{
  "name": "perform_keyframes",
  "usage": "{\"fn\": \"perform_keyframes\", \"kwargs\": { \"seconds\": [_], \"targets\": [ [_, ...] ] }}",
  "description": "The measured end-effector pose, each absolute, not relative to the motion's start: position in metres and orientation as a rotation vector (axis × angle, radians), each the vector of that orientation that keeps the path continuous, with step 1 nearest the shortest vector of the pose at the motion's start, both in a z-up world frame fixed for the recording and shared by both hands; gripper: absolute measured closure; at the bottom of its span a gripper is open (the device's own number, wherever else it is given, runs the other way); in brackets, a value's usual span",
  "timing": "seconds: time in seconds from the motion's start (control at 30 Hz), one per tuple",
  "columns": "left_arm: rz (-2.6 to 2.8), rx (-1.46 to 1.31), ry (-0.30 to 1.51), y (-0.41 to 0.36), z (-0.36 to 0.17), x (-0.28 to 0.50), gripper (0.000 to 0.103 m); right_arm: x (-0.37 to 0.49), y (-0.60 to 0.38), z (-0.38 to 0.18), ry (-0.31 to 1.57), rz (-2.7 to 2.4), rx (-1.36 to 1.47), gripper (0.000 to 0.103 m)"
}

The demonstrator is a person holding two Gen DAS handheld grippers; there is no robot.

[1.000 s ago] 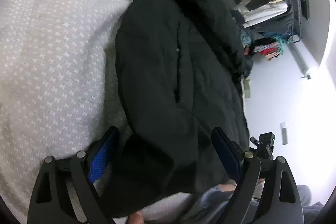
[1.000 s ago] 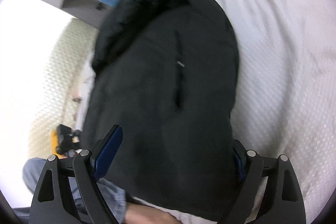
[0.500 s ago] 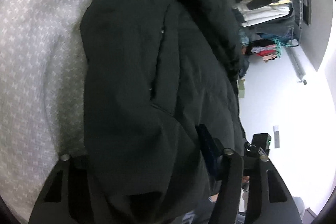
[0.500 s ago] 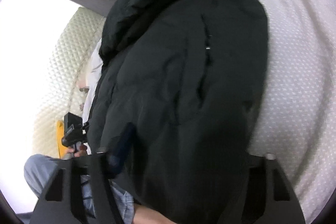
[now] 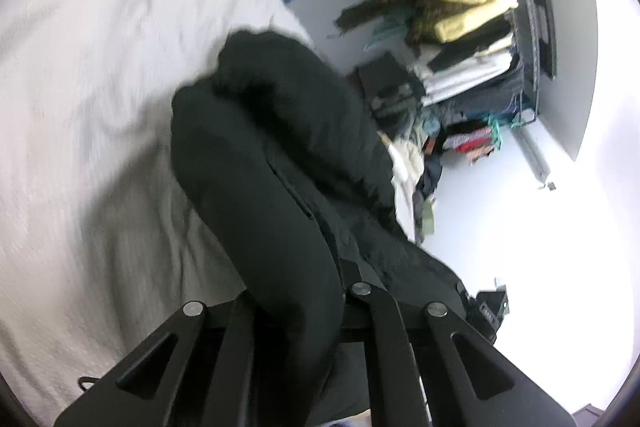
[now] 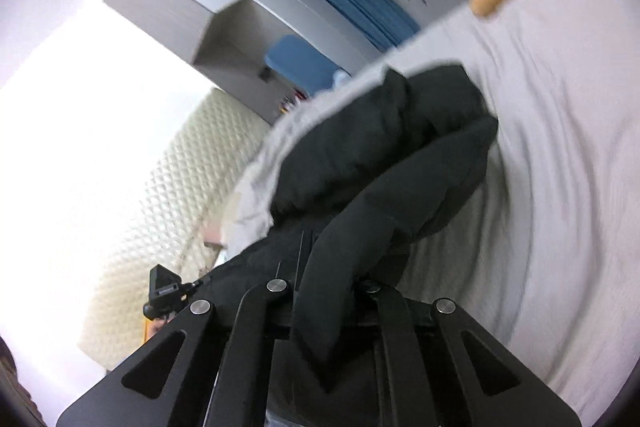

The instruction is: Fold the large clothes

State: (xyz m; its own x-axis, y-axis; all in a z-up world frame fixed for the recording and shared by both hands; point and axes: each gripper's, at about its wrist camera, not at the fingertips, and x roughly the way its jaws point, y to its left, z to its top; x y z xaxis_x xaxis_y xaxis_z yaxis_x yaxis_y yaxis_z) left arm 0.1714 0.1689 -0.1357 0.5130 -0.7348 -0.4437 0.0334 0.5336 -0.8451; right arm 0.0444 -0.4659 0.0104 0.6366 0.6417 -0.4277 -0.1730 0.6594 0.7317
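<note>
- Jacket (image 5: 280,163), black and padded: its far end lies on the white bed (image 5: 88,75), its near edge lifted
- Your left gripper (image 5: 296,291) has its jaws closed on that edge
- Your right gripper (image 6: 324,287) likewise, jaws clamped on jacket fabric

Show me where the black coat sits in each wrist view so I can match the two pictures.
Left wrist: the coat runs from centre down to the bottom, pinched between the left tongs.
Right wrist: the coat runs from centre-right down to the bottom, pinched between the right tongs.
Shared landmark: the white bedspread, left of the coat in the left view, right of it in the right view.
</note>
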Motion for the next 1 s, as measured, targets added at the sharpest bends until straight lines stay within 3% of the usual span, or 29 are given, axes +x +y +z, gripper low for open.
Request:
{"fn": "perform_keyframes", "kwargs": {
  "seconds": [0.4, 1.0],
  "targets": [
    [-0.53, -0.822, 0.857, 0.187, -0.05, 0.178, 0.1, 0.045, -0.466, 0.068, 0.674, 0.55, 0.672, 0.098],
    [-0.564, -0.809, 0.84, 0.201, -0.021, 0.054, 0.1, -0.055, -0.463, 0.097, 0.659, 0.577, 0.678, 0.098]
  ]
}}
